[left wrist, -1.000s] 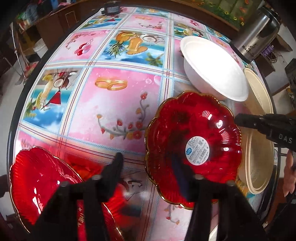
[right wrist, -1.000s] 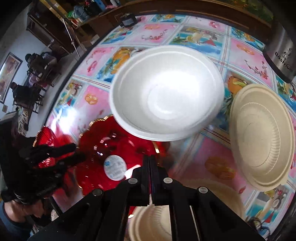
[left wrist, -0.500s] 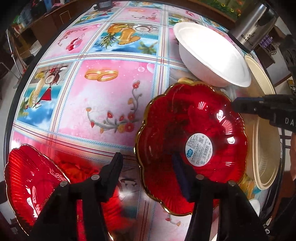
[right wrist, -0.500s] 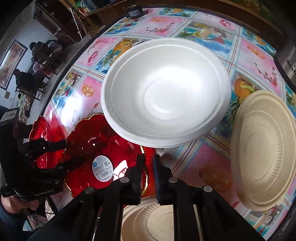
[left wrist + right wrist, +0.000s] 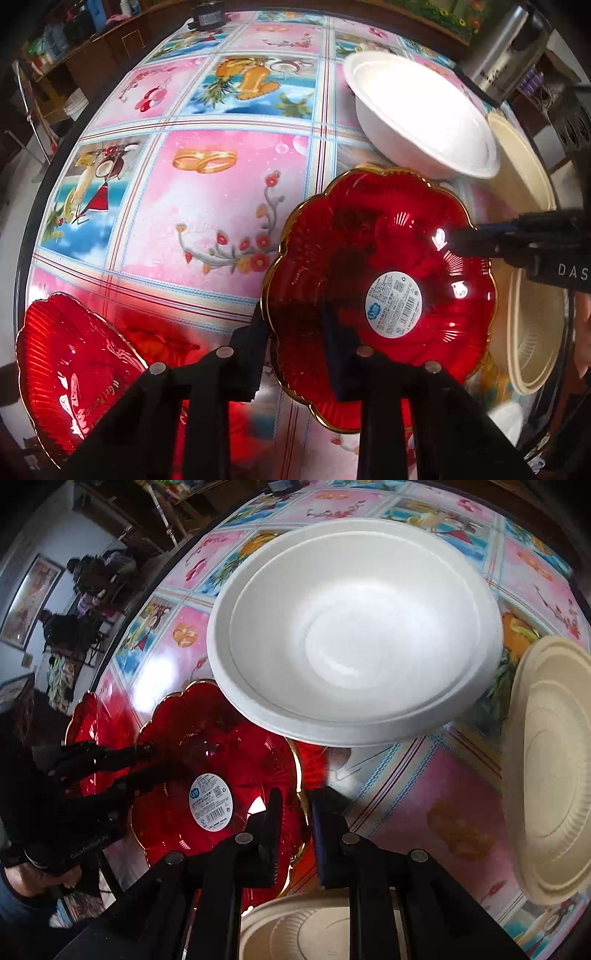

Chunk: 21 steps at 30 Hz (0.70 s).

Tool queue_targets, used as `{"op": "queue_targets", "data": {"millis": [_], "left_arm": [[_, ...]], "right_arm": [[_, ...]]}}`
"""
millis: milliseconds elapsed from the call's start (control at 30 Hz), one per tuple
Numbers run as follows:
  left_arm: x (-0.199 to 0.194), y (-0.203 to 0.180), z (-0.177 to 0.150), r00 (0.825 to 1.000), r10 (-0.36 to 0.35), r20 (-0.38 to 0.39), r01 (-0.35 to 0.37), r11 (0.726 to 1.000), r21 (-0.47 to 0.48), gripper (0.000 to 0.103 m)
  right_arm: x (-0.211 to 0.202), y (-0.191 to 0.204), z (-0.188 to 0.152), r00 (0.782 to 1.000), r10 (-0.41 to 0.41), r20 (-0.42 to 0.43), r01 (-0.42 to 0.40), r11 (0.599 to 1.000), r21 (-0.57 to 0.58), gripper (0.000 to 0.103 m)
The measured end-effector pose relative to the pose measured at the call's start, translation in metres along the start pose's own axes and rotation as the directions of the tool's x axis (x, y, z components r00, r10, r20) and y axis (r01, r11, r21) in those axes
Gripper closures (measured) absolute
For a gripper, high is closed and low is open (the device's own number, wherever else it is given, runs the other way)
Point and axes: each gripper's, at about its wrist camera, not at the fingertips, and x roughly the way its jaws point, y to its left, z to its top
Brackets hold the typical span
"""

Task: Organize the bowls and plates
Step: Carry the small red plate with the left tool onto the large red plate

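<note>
A red scalloped glass plate with a gold rim and a white label (image 5: 380, 291) sits on the patterned table; it also shows in the right wrist view (image 5: 218, 794). My left gripper (image 5: 295, 325) is open with its fingers on either side of the plate's near-left rim. My right gripper (image 5: 295, 805) is partly open with its fingers astride the plate's opposite rim; it shows in the left wrist view (image 5: 465, 240). A second red plate (image 5: 70, 373) lies at the near left. A white bowl (image 5: 351, 635) stands behind the red plate.
A beige paper plate (image 5: 550, 768) lies at the right and a beige bowl (image 5: 306, 926) sits under my right gripper. A steel kettle (image 5: 498, 48) stands at the far right table edge. The round table's dark rim (image 5: 33, 206) curves along the left.
My right gripper has opened from shut and now straddles the red plate's rim. My left gripper has moved forward so its fingers bracket the plate's near rim.
</note>
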Motion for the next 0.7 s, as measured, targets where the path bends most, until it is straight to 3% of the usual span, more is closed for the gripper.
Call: {"op": "queue_targets", "data": {"millis": [467, 700], "left_arm": [[-0.059, 0.006, -0.002, 0.992, 0.034, 0.124, -0.035, 0.999, 0.008, 0.076], [-0.086, 0.014, -0.013, 0.986, 0.025, 0.167, -0.024, 1.000, -0.005, 0.076]], "right_arm": [[-0.052, 0.024, -0.020, 0.986, 0.055, 0.158, -0.073, 0.991, 0.110, 0.090], [-0.081, 0.036, -0.038, 0.966, 0.134, 0.223, -0.173, 0.972, 0.162, 0.090]]}}
